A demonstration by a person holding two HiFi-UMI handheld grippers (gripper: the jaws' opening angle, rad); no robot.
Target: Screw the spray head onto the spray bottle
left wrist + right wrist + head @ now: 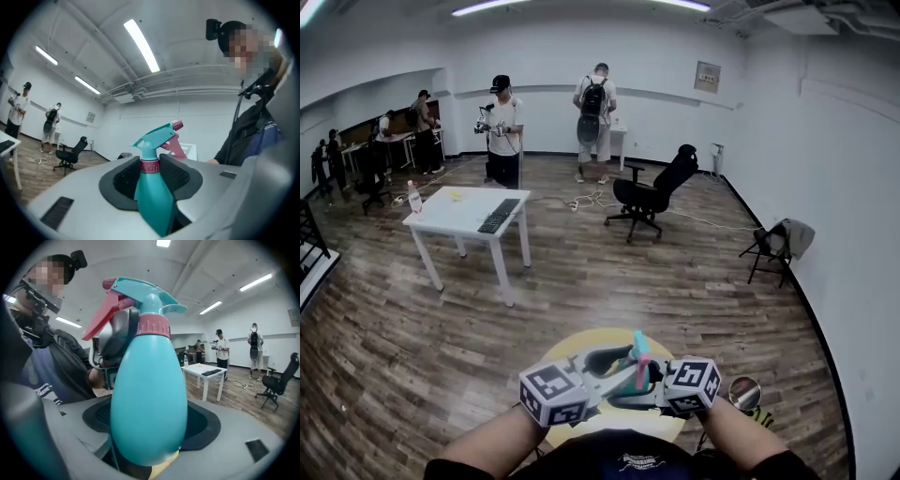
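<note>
Teal spray bottle (147,394) held in the air over a round yellow counter (567,352), at six o'clock in the head view. The right gripper (149,427) has its jaws pinching the bottle's body. The left gripper (151,166) has its jaws pinching the pink collar of the spray head (157,135), which sits at the bottle's twelve o'clock.

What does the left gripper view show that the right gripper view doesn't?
Only the left gripper view shows the left gripper up close, with its dark pads squeezing the pink collar from both sides. Only the right gripper view shows the right gripper hugging the fat belly of the spray bottle. Both views show the teal spray head with its pink trigger sitting on the bottle, the black office chair, and people standing far back.
</note>
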